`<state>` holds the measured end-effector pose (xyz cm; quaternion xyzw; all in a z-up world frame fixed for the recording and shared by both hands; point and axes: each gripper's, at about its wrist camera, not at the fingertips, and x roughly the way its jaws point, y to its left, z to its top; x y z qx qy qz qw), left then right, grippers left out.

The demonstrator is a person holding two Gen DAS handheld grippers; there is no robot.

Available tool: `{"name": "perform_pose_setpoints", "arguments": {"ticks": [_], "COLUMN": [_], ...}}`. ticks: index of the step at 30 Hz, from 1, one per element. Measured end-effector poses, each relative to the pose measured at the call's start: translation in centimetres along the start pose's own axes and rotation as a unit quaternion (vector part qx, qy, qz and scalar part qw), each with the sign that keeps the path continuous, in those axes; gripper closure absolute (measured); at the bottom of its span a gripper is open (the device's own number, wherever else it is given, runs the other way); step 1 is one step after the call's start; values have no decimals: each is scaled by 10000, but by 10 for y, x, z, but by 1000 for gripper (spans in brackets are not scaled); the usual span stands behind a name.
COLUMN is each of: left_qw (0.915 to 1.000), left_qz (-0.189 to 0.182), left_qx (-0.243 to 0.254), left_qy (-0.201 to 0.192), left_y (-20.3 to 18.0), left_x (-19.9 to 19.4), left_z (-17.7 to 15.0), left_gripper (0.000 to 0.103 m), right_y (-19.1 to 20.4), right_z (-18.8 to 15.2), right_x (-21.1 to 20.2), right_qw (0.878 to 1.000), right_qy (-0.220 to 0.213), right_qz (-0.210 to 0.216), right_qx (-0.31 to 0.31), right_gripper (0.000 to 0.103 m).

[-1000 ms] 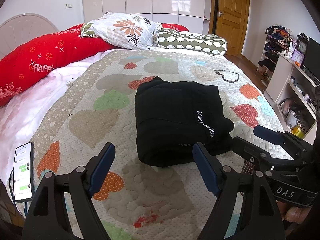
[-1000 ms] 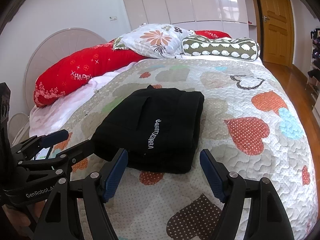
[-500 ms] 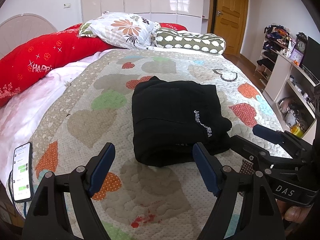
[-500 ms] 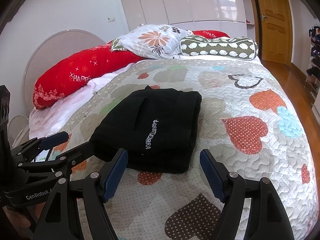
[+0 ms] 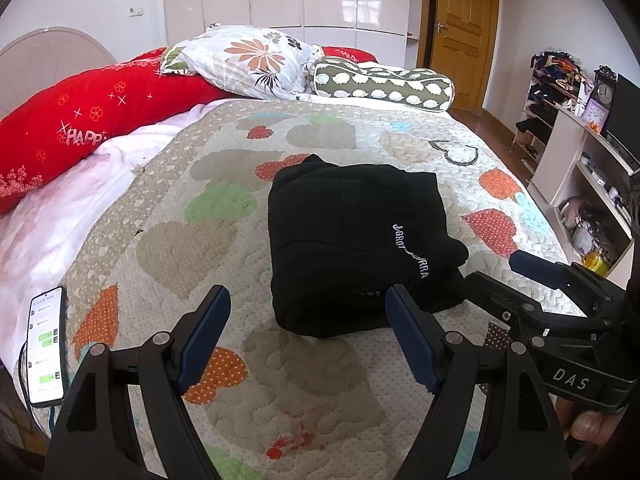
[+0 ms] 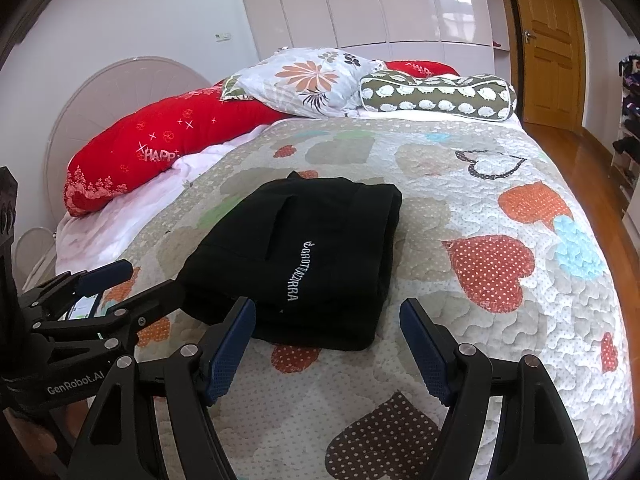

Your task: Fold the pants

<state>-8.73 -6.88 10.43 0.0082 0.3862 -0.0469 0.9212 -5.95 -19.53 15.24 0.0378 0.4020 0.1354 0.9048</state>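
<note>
Nothing moved much; both grippers hold position. One folded black fabric pants (image 5: 352, 244) on quilt (image 5: 224, 208), three pillows. Left gripper (image 5: 308, 320) and right gripper (image 6: 327, 330) wide open, empty.

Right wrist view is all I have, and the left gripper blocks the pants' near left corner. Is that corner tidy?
Observer: In the left wrist view the black pants are a folded stack, and that corner lies rounded and flat on the quilt.
Operator: Is the left gripper holding any cloth?
Observer: No. The left gripper is open, with nothing between its fingers.
Operator: What is the lit thing behind it?
Observer: A phone, screen on, lying at the quilt's left edge, apart from the pants.
</note>
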Motion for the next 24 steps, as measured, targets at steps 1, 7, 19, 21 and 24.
{"name": "perform_pose_setpoints", "arguments": {"ticks": [1,7,19,21,24], "left_qw": [10000,10000,9992,9991,9991], "left_qz": [4,7,-8,-46,-87], "left_qx": [-5,-10,104,96,82], "left_qy": [4,-31,-394,-413,-402], "left_y": [0,1,-1,-1,-1], "left_x": [0,0,-13,-14,-16], "left_z": [0,0,-1,0,-1], "left_gripper": [23,23,23,23,19], "right_y": [-1,-5,-5,-7,-9], "right_z": [0,-2,-4,-5,-6], "right_x": [0,1,-3,-5,-8], "right_qw": [10000,10000,9999,9999,9999], "right_qy": [8,50,34,18,8], "right_qz": [-9,-21,-27,-41,-52], "right_qx": [14,69,91,114,142], "right_gripper": [27,27,27,27,27]}}
